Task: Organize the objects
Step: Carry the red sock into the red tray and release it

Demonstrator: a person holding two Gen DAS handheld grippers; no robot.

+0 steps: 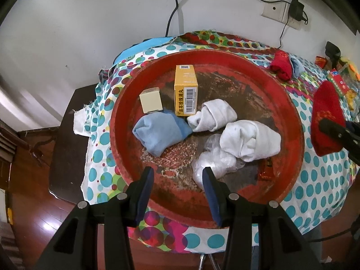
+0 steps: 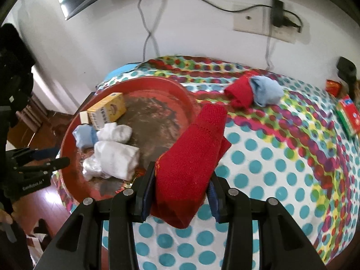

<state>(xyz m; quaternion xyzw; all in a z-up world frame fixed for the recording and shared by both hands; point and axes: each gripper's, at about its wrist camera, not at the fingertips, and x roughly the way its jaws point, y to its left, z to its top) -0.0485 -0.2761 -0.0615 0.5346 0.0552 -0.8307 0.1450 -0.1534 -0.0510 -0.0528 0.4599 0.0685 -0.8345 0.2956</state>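
Right gripper [image 2: 180, 193] clamping a red sock [image 2: 193, 157]; left gripper [image 1: 177, 193] empty, jaws apart.
Red tray [image 1: 290, 112] beneath left gripper; white socks [image 1: 247, 139] just ahead.

Red tray [image 1: 294, 121], polka-dot tablecloth [image 2: 281, 180]

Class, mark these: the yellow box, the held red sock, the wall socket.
yellow box [image 1: 186, 90], left wrist view, top face.
red sock [image 2: 193, 164], right wrist view, knitted middle.
wall socket [image 2: 248, 18], right wrist view, plate centre.
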